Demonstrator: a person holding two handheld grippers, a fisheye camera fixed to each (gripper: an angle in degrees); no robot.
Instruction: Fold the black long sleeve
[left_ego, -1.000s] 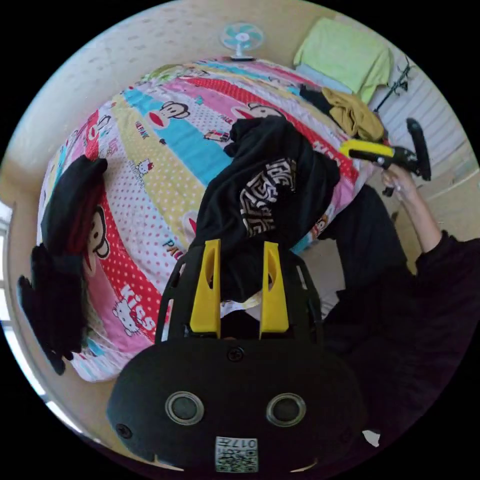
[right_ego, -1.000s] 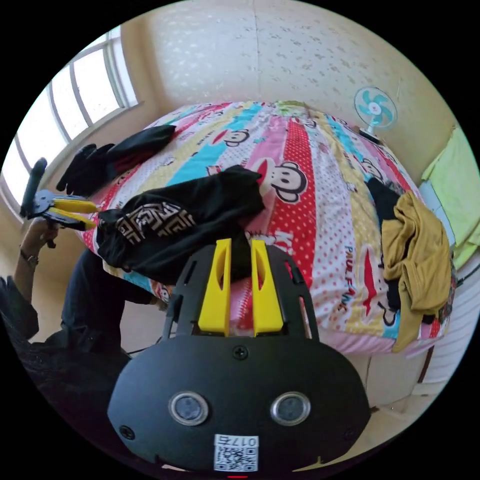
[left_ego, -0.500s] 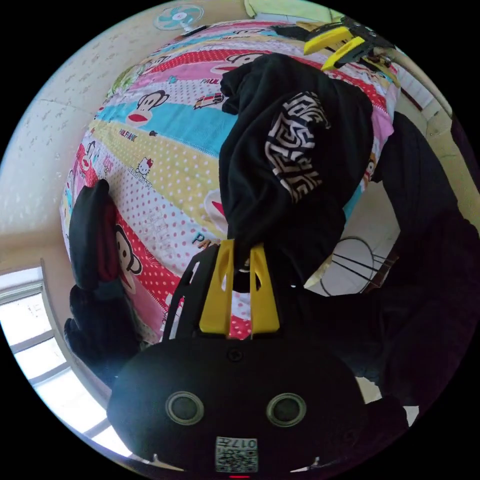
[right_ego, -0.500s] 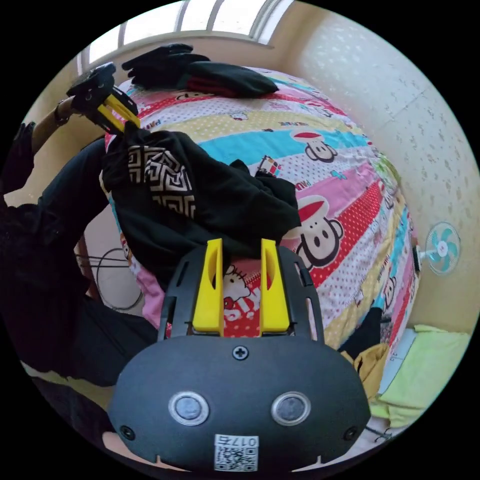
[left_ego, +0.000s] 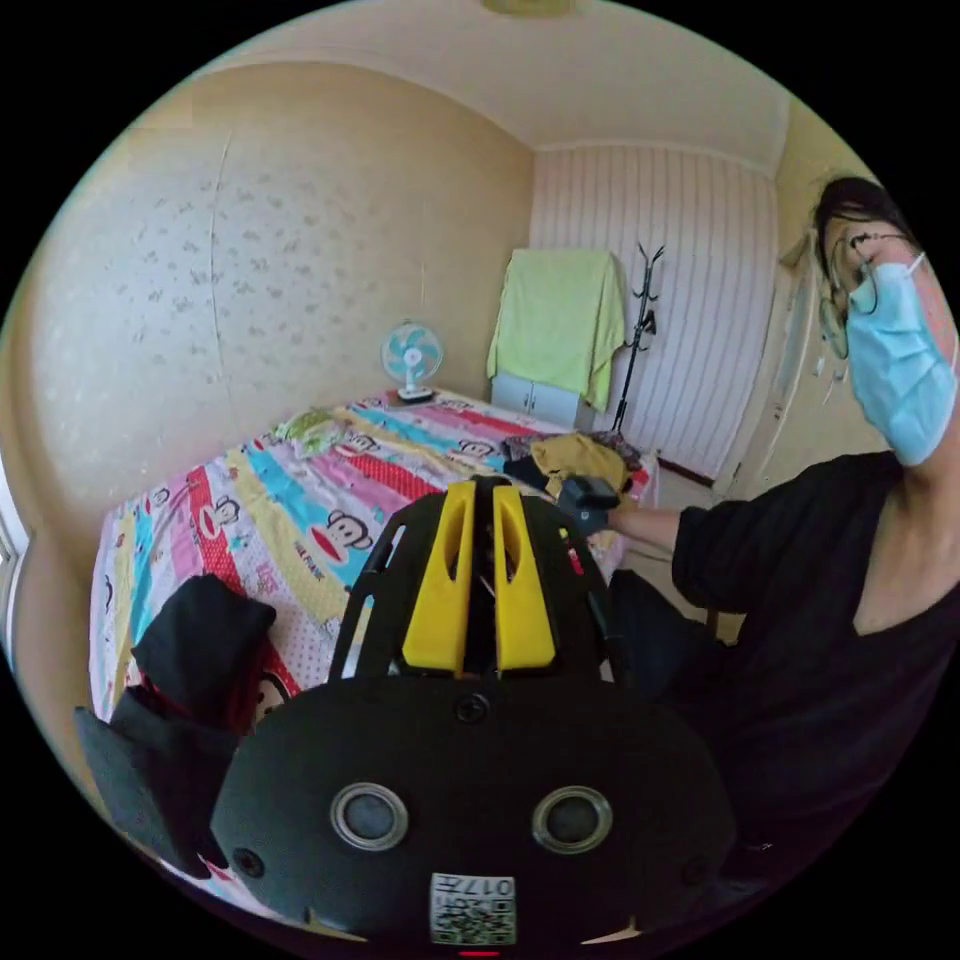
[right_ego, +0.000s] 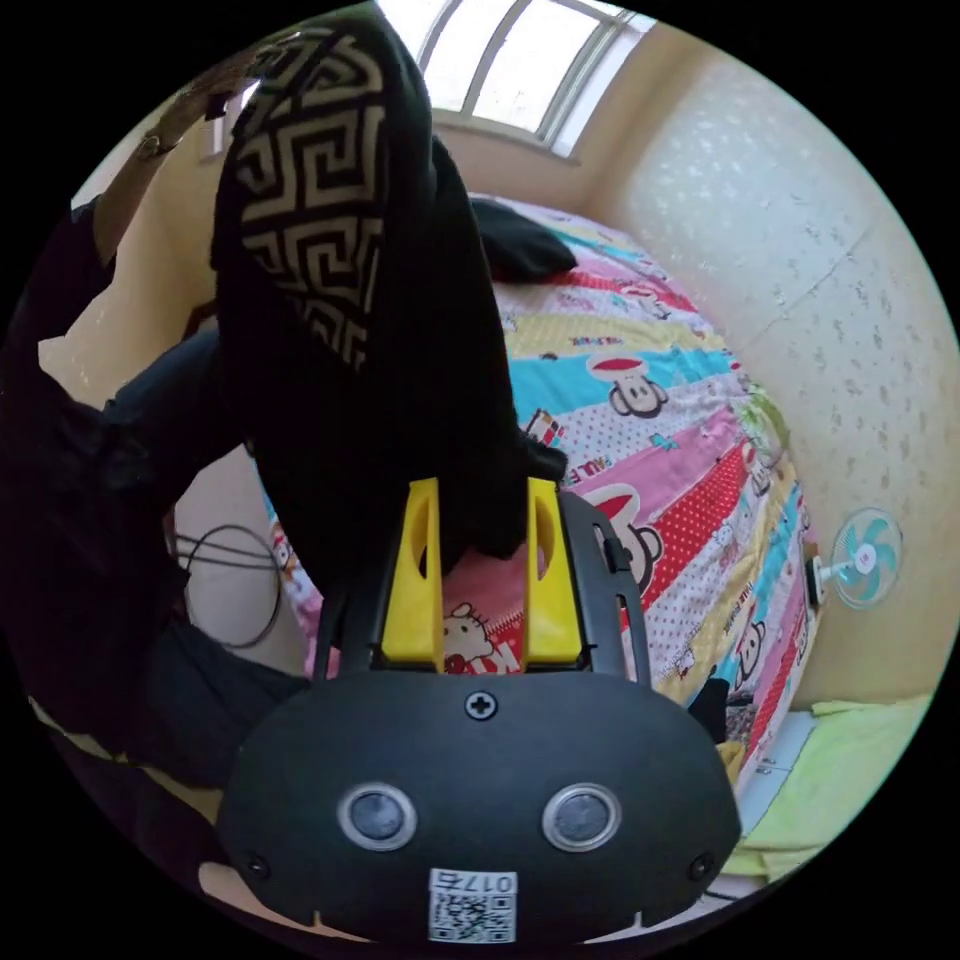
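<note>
The black long-sleeved top with a pale key-pattern print (right_ego: 330, 260) hangs down the frame's upper left, seemingly lifted to shake it straight. The right gripper (right_ego: 482, 525) has its yellow jaws apart around the hem; the left gripper (left_ego: 477, 520) has its jaws together, on what I cannot tell.

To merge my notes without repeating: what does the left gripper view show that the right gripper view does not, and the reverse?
Left gripper view: a coat rack, a striped wall. Right gripper view: a window, the black long sleeve hanging, its lower end between the right gripper's open jaws. Both: the bed, the fan, the green cloth.
</note>
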